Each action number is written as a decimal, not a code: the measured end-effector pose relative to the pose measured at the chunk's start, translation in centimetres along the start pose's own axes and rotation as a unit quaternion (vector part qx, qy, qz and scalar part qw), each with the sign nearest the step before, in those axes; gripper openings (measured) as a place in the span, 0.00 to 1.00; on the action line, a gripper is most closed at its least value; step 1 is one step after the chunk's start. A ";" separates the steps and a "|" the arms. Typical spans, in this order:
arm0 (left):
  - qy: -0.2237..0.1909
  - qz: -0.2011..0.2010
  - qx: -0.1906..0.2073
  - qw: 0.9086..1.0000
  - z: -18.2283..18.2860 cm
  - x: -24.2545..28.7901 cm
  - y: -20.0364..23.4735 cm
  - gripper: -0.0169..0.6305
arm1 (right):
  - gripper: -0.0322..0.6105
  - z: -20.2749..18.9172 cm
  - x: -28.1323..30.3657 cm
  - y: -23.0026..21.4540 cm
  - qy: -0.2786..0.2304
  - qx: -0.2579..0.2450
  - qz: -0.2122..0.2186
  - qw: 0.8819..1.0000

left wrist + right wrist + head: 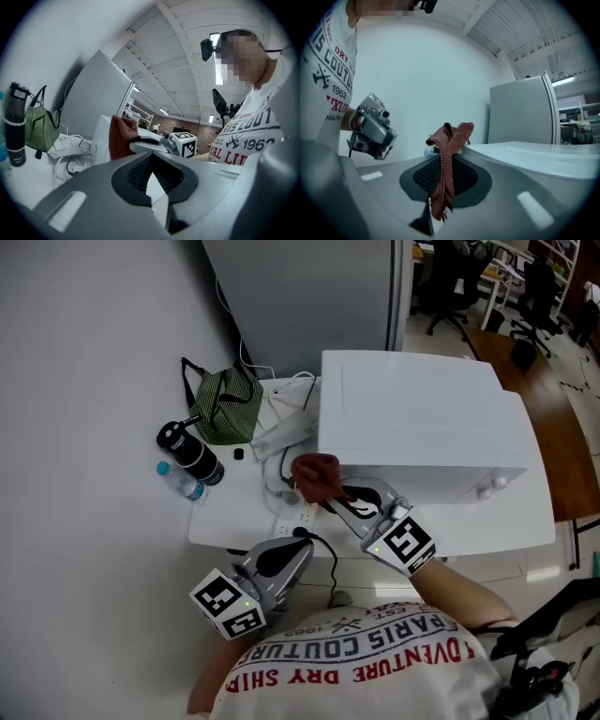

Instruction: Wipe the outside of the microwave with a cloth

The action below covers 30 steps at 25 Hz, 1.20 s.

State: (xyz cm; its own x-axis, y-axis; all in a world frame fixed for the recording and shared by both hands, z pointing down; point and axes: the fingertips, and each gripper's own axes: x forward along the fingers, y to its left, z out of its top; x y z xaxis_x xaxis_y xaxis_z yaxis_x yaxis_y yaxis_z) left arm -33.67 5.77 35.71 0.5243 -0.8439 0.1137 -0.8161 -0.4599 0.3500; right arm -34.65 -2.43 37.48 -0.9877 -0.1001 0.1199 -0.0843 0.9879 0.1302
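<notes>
White table (217,521) by the grey wall carries the microwave (422,418). The right claw (330,495) pinches the reddish cloth (312,474), which bunches beyond its tips, close by the microwave's left side. The left claw (298,549) is closed and empty.

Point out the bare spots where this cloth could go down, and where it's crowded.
Bare for the cloth: the microwave's flat top; a narrow strip of table along its front edge before the microwave; a small patch at the front left corner, near the water bottle. Crowded: between green bag and microwave, where power strip and cables lie.
</notes>
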 end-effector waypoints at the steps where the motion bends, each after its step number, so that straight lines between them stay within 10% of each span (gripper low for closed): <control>1: 0.000 0.002 0.000 1.000 0.1 -0.1 0.0 0.03 | 0.12 -0.3 0.5 -0.2 0.007 0.000 -0.003 1.000; 19: 0.031 -0.054 0.004 0.998 -0.2 5.3 -2.3 0.03 | 0.12 -3.8 -5.5 -5.4 0.051 -0.010 -0.111 0.992; 30: 0.065 -0.145 0.013 0.987 -1.4 11.4 -7.1 0.04 | 0.12 -7.0 -18.4 -11.5 0.078 0.026 -0.254 0.964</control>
State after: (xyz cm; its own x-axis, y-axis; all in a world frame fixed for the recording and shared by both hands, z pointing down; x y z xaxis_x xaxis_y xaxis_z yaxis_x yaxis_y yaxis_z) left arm -21.56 -0.22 35.79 0.7615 -0.6348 0.1310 -0.6330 -0.6848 0.3612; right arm -14.62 -12.79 40.71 -0.7855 -0.5854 0.2010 -0.5628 0.8107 0.1616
